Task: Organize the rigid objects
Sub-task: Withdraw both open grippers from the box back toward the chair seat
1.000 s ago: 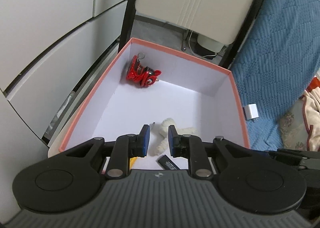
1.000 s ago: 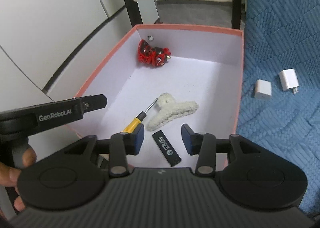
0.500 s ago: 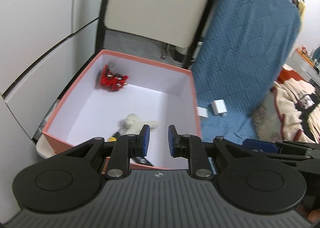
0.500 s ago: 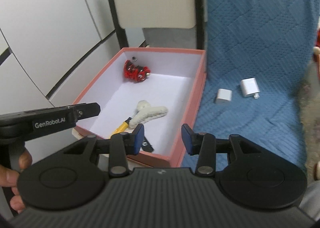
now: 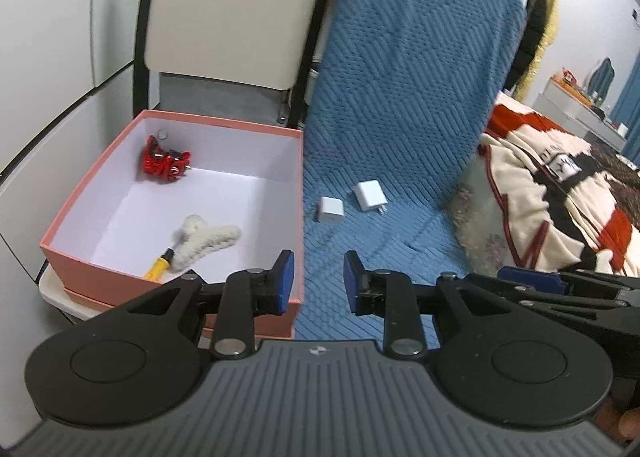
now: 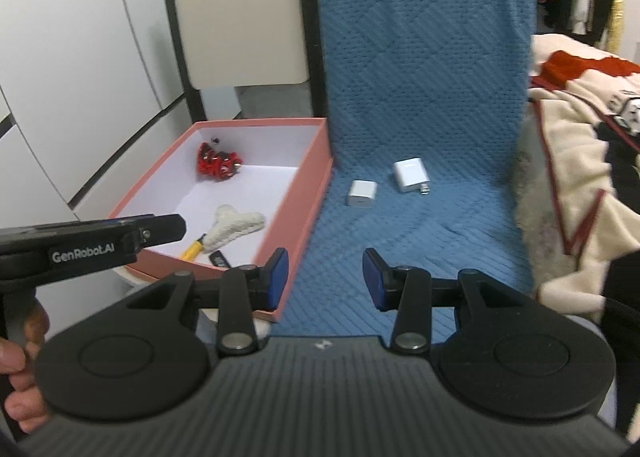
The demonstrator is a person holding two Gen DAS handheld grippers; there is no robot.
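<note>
A pink box (image 5: 100,161) (image 6: 316,173) with a white inside holds a red toy (image 5: 166,161) (image 6: 216,165), a white fluffy clip (image 5: 208,237) (image 6: 236,223), a yellow-handled screwdriver (image 5: 160,265) (image 6: 192,249) and a black stick (image 6: 219,259). Two white chargers lie on the blue cover to its right: a small cube (image 5: 331,209) (image 6: 362,193) and a larger plug (image 5: 371,196) (image 6: 411,176). My left gripper (image 5: 319,285) is open and empty, over the box's near right corner. My right gripper (image 6: 325,279) is open and empty, above the blue cover.
The blue quilted cover (image 5: 400,97) (image 6: 420,77) runs up a backrest. A cream and black chair (image 5: 232,9) stands behind the box. A patterned blanket (image 5: 560,185) (image 6: 580,137) lies at the right. White cabinet panels (image 6: 72,57) are at the left.
Both grippers have pulled back and swung right, away from the box's inside; the chargers and blanket have come into view. Both sets of jaws have opened a little wider.
</note>
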